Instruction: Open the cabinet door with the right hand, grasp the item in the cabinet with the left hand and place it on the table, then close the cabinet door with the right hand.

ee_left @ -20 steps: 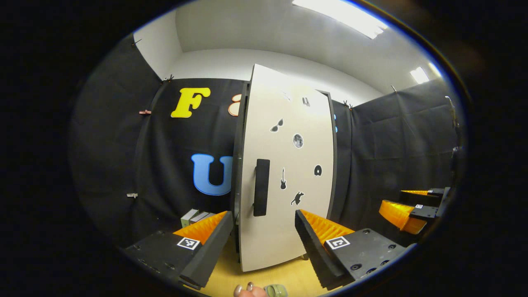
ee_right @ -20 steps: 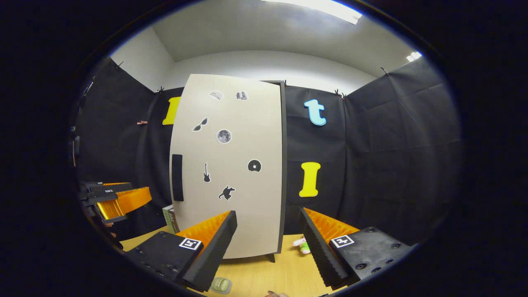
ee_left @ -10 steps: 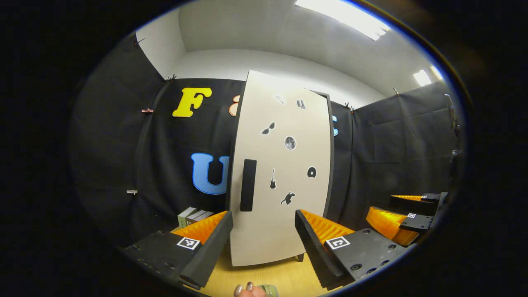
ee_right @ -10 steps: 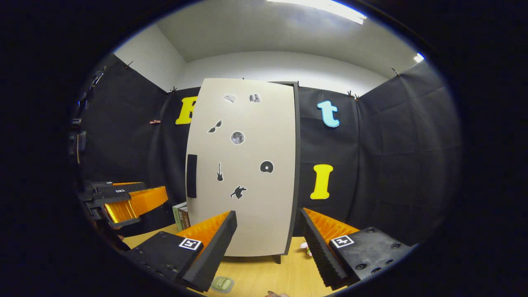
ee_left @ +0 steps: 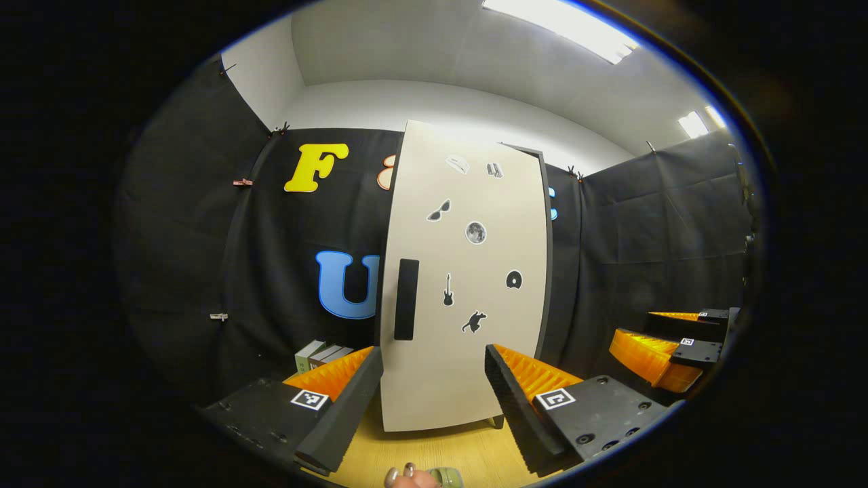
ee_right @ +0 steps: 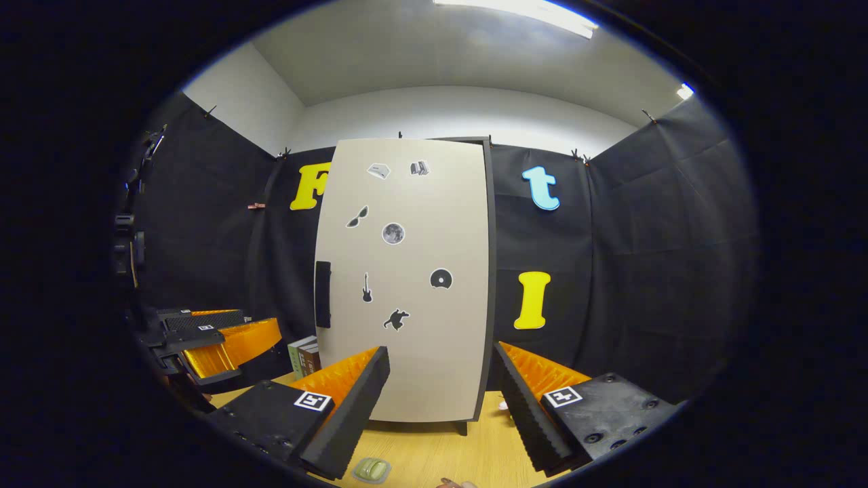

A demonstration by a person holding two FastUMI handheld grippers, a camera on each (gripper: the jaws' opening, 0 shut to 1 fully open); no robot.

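A tall beige cabinet door [ee_left: 464, 285] with several small black stickers and a dark vertical handle [ee_left: 405, 299] stands shut on the wooden table [ee_left: 434, 451]; it is the cabinet door [ee_right: 407, 285] with handle [ee_right: 323, 294] in the right gripper view. A small pale green item [ee_right: 370, 470] lies on the table in front, also the green item [ee_left: 447, 476] beside a person's fingertips [ee_left: 401, 476]. My left gripper [ee_left: 434, 396] is open and empty, short of the door. My right gripper [ee_right: 441, 400] is open and empty too. Each gripper shows off to the side in the other's view.
A few books [ee_left: 319, 354] stand on the table left of the cabinet, also the books [ee_right: 305, 356]. A small white and pink thing [ee_right: 502, 405] peeks out by the cabinet's right foot. Black cloth walls close in the booth.
The door swung from slightly ajar to shut against the cabinet. Both grippers drew back a little from it and stayed open.
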